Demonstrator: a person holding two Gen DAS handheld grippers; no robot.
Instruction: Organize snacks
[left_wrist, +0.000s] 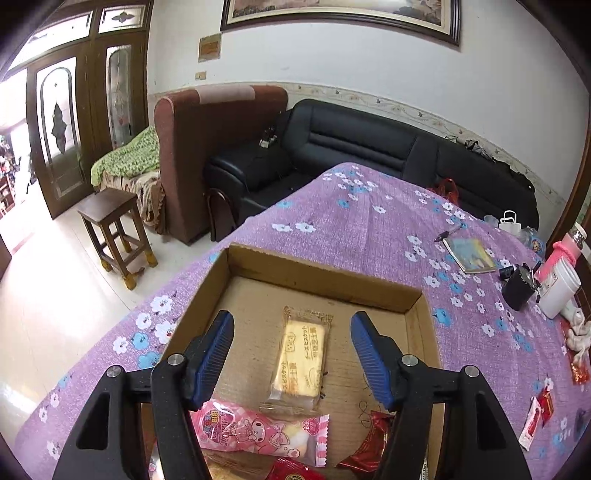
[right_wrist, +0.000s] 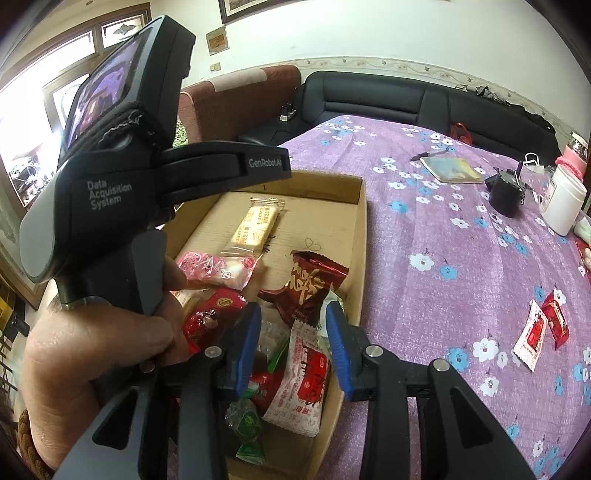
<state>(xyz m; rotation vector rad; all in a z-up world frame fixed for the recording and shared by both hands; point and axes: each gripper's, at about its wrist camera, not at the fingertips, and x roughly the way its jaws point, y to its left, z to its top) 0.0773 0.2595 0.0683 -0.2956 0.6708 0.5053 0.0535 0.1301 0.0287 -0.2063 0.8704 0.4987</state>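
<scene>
A shallow cardboard box (left_wrist: 321, 266) is set on the purple flowered surface (left_wrist: 388, 229). The left tool (left_wrist: 291, 354) is held wide above the box, with nothing gripped; a yellow biscuit packet (left_wrist: 299, 358) is seen lying flat on the box floor between its pads. The right tool (right_wrist: 293, 350) is held narrowly apart over a heap of snacks at the box's near end, and a white-and-red packet (right_wrist: 303, 380) is seen between its pads, though contact cannot be told. Two small packets (right_wrist: 543, 328) are left on the cloth, well apart from the box.
</scene>
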